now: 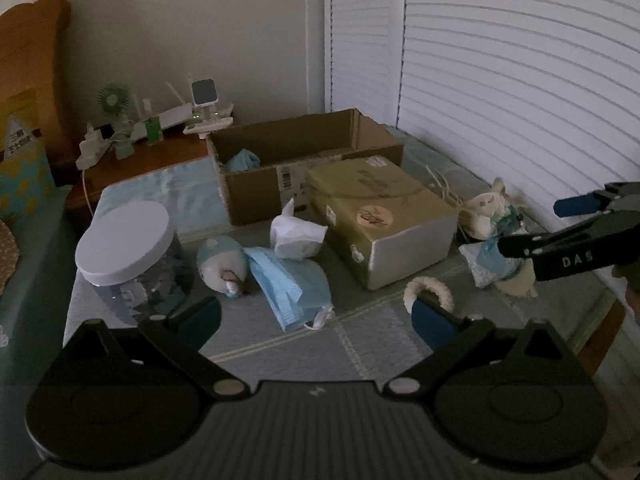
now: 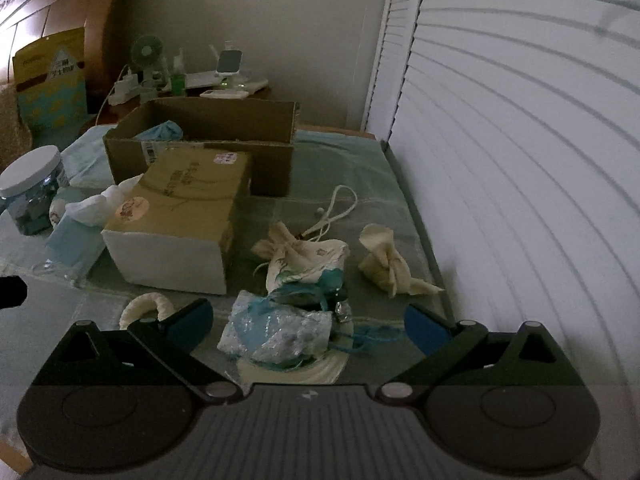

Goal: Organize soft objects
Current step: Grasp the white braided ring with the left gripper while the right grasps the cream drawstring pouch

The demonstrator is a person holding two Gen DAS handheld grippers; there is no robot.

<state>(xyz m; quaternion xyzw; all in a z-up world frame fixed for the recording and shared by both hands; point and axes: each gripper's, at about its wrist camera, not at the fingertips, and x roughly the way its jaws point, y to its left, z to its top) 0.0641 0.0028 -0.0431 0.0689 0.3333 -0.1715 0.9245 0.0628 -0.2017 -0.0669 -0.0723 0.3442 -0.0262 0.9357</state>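
My left gripper [image 1: 316,320] is open and empty above the mat, just short of a blue face mask [image 1: 290,284], a pale plush toy [image 1: 222,266] and a white crumpled bag [image 1: 296,236]. My right gripper [image 2: 308,326] is open, its fingers on either side of a shiny blue-white pouch [image 2: 276,334] with teal ribbon, not closed on it. A cream drawstring bag [image 2: 308,260] and a cream knotted cloth [image 2: 386,266] lie beyond. The open cardboard box [image 1: 280,148] holds a blue soft item [image 1: 242,160]. The right gripper also shows in the left wrist view [image 1: 532,228].
A closed tan box [image 1: 380,216] sits mid-mat in front of the cardboard box. A jar with a white lid [image 1: 124,248] stands at left. A fluffy cream ring [image 1: 428,290] lies near front. White blinds [image 2: 520,160] run along the right. A cluttered nightstand [image 1: 148,148] is behind.
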